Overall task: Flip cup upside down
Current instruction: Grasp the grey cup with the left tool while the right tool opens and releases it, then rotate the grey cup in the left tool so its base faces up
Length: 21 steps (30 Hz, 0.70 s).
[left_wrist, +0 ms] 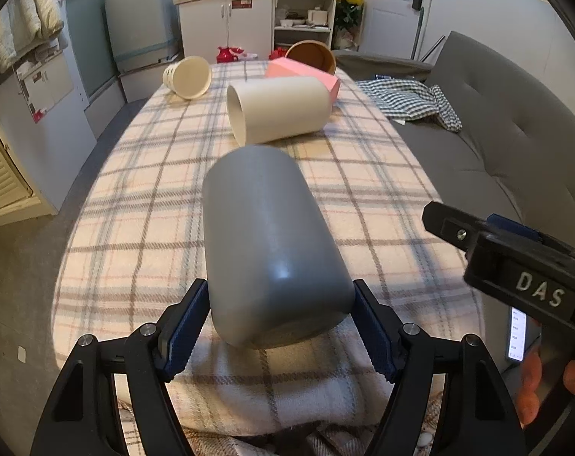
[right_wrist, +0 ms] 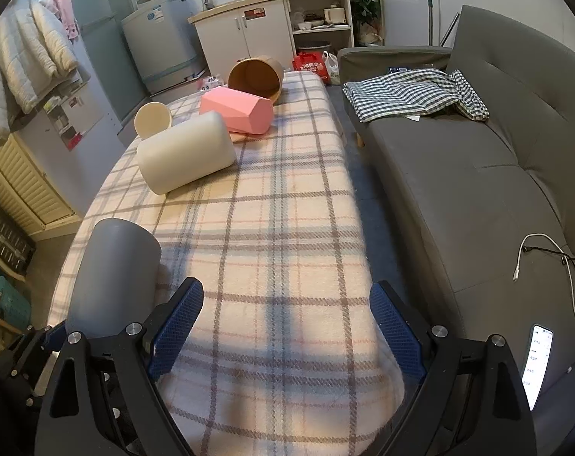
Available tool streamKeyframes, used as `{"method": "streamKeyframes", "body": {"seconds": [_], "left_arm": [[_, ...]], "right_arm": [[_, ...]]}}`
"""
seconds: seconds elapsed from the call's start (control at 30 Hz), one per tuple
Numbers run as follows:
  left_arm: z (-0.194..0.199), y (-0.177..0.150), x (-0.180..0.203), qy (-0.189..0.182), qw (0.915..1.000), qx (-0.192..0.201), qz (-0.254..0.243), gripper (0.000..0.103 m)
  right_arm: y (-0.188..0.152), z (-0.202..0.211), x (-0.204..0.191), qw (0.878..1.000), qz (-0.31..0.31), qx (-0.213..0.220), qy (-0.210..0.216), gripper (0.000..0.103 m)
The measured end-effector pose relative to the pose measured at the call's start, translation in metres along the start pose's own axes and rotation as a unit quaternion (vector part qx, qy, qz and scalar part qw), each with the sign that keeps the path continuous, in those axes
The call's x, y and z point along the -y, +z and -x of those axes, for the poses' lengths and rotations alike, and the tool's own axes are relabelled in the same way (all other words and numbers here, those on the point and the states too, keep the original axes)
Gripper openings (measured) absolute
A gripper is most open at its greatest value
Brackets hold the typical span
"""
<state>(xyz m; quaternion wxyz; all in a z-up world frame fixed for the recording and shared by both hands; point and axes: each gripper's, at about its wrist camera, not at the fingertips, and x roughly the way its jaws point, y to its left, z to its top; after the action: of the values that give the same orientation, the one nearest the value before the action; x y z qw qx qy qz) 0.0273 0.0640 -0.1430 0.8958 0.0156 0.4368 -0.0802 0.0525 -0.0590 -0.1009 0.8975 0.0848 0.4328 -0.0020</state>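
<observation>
Left gripper (left_wrist: pixel 281 321) is clamped on the grey cup (left_wrist: pixel 266 243): both blue pads (left_wrist: pixel 185 332) press the cup's sides near its closed base. The cup is tilted, long axis running away from the camera over the near end of the plaid-covered table (left_wrist: pixel 363 197); the base faces the left wrist camera. Whether its far end touches the cloth cannot be told. In the right wrist view the same cup (right_wrist: pixel 112 277) sits at lower left, slanting up and away from the left gripper. Right gripper (right_wrist: pixel 287 326) has its jaws spread wide with nothing between them, hovering over the near table edge (right_wrist: pixel 287 228), just right of the cup; it also shows at the right edge of the left wrist view (left_wrist: pixel 515 254). Further along the table a white cup (left_wrist: pixel 280 108) lies on its side, mouth toward the left. Behind it a pink faceted container (left_wrist: pixel 306 76) also lies on its side, touching or nearly touching the white cup. A cream cup (left_wrist: pixel 188 76) lies tipped at far left, and a brown cup (left_wrist: pixel 312 55) lies at the far end, mouth toward the camera. A grey sofa (right_wrist: pixel 477 190) runs beside the table's right side, with a checked cloth (right_wrist: pixel 413 95) on it and a lit phone (right_wrist: pixel 536 364) near the right gripper.
</observation>
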Motion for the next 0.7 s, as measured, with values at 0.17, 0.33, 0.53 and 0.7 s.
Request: {"method": "streamKeyframes", "body": {"seconds": [0.17,0.33,0.53,0.7], "left_arm": [[0.02,0.007,0.001,0.001,0.9994,0.029,-0.017,0.076],[0.034,0.013,0.0,0.013,0.9978,0.055,-0.035,0.075],[0.037,0.02,-0.009,0.01,0.9976,0.063,-0.028,0.074],[0.039,0.027,-0.011,0.004,0.9972,0.07,-0.027,0.074]], "right_arm": [[-0.001,0.004,-0.004,1.0,0.004,0.002,-0.002,0.09],[0.0,0.01,-0.008,1.0,0.009,0.012,-0.002,0.09],[0.0,0.011,-0.012,1.0,0.013,0.013,-0.001,0.09],[0.0,0.01,-0.01,1.0,0.009,0.013,-0.002,0.09]]}}
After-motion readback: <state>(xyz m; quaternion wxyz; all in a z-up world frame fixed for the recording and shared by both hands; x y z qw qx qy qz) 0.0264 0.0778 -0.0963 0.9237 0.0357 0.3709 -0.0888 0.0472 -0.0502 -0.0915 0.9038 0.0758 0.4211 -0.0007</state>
